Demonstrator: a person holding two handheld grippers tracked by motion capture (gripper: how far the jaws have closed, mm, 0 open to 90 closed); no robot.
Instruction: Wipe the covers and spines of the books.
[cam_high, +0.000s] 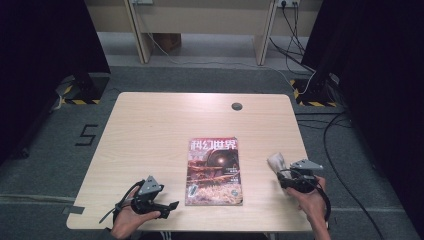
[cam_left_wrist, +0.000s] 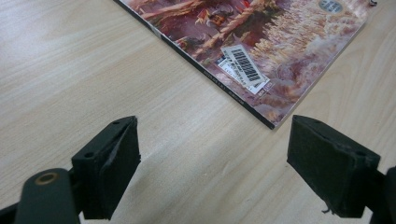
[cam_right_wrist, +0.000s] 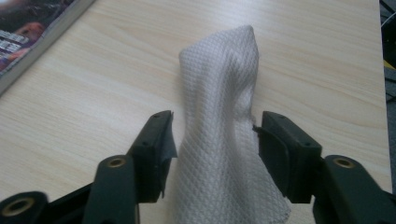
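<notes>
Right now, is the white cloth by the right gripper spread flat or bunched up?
Bunched up. The white cloth rises off the table in a creased peak between the right gripper's jaws rather than lying flat.

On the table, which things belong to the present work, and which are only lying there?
In the work:
- white cloth between the right tongs
- magazine, near the open left tongs

Lying about:
- floor cables
- table's round grommet
</notes>
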